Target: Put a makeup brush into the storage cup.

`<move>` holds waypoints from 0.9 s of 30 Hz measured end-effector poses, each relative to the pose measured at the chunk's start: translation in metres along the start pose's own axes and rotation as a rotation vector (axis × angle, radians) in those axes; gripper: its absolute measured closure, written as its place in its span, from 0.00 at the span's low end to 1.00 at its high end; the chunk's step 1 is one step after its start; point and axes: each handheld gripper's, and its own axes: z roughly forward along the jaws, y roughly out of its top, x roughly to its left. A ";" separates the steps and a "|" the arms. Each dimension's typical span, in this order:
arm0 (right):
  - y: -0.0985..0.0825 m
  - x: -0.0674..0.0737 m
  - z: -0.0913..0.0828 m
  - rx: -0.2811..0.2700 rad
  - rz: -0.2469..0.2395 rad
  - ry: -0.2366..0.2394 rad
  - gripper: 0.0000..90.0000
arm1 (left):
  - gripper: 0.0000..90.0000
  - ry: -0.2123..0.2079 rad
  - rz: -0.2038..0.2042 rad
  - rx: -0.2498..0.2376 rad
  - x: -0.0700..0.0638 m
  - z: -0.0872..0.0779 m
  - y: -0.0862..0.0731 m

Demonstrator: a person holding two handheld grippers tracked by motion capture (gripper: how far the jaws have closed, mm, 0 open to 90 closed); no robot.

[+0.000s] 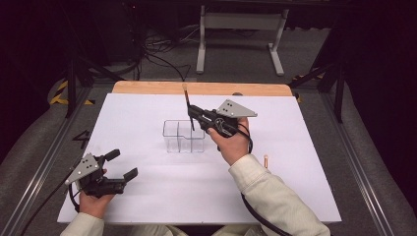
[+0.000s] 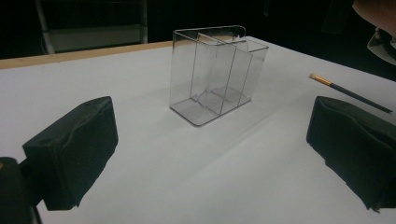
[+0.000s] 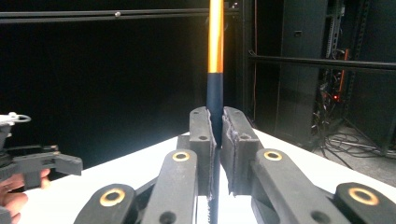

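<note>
No brand, label or writing can be read on any item; counted: two grippers, one clear organizer (image 1: 183, 136), two brushes, one white table (image 1: 147, 196). The right gripper (image 1: 193, 112) has its jaws clenched on a dark-handled brush (image 1: 188, 109), held upright above the organizer's rear edge; in the right gripper view the gold band of that handle runs off the top edge, so its upper end is cut off. The left gripper (image 1: 125, 164) rests near the table's front left, jaws released and holding nothing; the organizer stands well apart ahead of it, three compartments visible in the left gripper view. A second brush (image 2: 348, 92) lies flat on the table to the right; its far end is hidden behind one black jaw.
</note>
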 end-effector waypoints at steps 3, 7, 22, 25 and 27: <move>0.000 -0.001 0.003 0.001 -0.001 -0.003 0.93 | 0.03 0.001 -0.004 -0.002 0.000 0.001 0.000; 0.001 -0.001 0.008 0.011 -0.006 -0.004 0.93 | 0.03 -0.001 -0.002 0.002 0.000 0.001 -0.001; -0.012 -0.003 0.024 0.029 0.017 -0.016 0.93 | 0.03 -0.012 -0.005 0.012 0.000 0.003 -0.001; -0.015 -0.005 0.025 0.034 0.025 -0.024 0.93 | 0.03 -0.012 -0.005 0.011 0.000 0.003 -0.001; -0.017 -0.006 0.027 0.036 0.032 -0.031 0.93 | 0.03 -0.012 -0.006 0.010 0.000 0.003 -0.001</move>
